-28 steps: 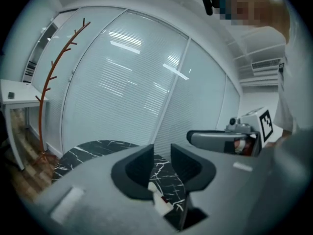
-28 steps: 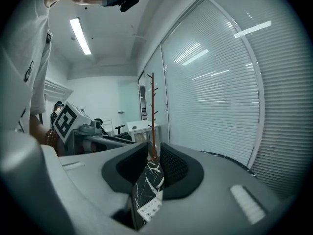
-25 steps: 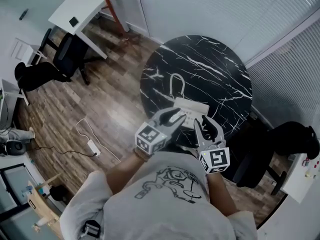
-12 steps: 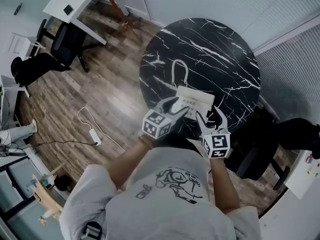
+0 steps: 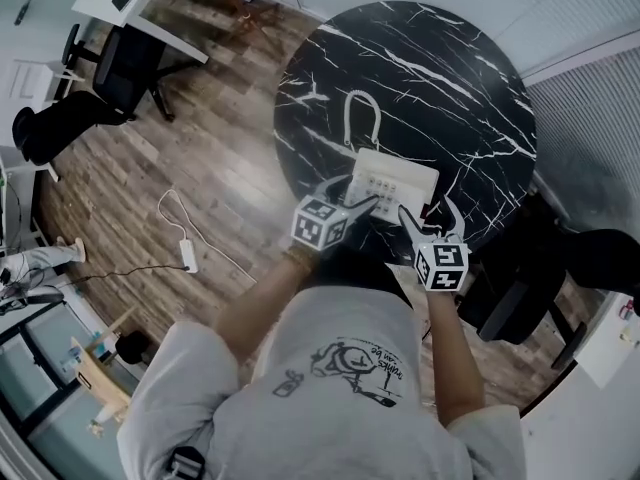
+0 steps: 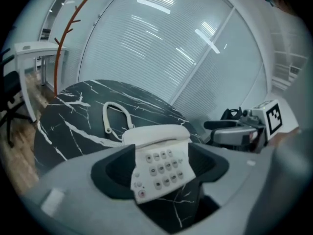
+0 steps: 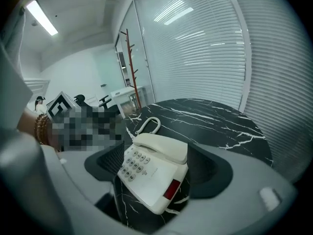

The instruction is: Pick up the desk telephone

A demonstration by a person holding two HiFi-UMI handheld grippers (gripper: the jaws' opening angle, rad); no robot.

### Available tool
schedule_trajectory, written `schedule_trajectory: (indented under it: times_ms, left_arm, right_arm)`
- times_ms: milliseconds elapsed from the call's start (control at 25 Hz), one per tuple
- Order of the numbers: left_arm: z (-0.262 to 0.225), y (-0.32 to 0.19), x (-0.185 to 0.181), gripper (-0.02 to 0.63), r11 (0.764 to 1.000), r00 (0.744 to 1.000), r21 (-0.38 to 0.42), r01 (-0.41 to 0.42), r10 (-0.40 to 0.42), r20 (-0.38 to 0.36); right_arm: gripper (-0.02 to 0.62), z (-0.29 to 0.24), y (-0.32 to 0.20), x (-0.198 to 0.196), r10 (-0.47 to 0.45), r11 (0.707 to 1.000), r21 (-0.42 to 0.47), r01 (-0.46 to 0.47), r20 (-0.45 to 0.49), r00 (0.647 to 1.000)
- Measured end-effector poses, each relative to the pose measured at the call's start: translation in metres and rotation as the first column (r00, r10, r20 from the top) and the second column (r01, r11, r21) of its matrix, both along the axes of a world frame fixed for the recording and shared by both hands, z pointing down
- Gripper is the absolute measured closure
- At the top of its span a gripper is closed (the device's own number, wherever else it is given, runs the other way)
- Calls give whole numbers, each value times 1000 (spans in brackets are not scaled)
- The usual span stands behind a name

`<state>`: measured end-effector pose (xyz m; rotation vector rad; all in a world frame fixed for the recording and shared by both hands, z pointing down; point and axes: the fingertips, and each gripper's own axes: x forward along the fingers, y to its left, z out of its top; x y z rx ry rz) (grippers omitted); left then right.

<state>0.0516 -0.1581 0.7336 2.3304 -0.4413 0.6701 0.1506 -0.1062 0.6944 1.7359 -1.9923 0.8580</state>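
Observation:
A white desk telephone [image 5: 396, 179] with its handset on the cradle sits at the near edge of a round black marble table [image 5: 450, 78]. Its coiled cord [image 5: 358, 118] loops away behind it. My left gripper [image 5: 348, 195] is at the phone's near left corner and my right gripper [image 5: 430, 218] at its near right side. Both sets of jaws are opening. In the left gripper view the keypad face [image 6: 159, 163] shows between the wide jaws of the left gripper [image 6: 164, 169], with no pad pressing on it. The right gripper view shows the telephone [image 7: 154, 173] likewise between the spread jaws of the right gripper [image 7: 159, 175].
A black office chair [image 5: 520, 298] stands close to the table on the right. A white desk [image 5: 140, 8] and another black chair [image 5: 110, 68] are at the far left. A power strip with cable [image 5: 187, 256] lies on the wood floor. Blinds cover the glass wall behind.
Both grippers have come down toward the telephone and their jaws have spread wider. The phone has not moved on the table.

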Motion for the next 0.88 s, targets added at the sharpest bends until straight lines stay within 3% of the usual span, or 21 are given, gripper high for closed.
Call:
schedule_trajectory:
  times_ms: [400, 880]
  left_arm:
    - [61, -6, 4, 250, 997, 998, -70, 20, -16, 54]
    - [73, -10, 5, 243, 998, 996, -43, 48, -45, 80]
  right_arm:
    - [166, 69, 8, 11, 55, 992, -116, -46, 71, 996]
    - [164, 107, 3, 6, 69, 987, -153, -48, 134, 989]
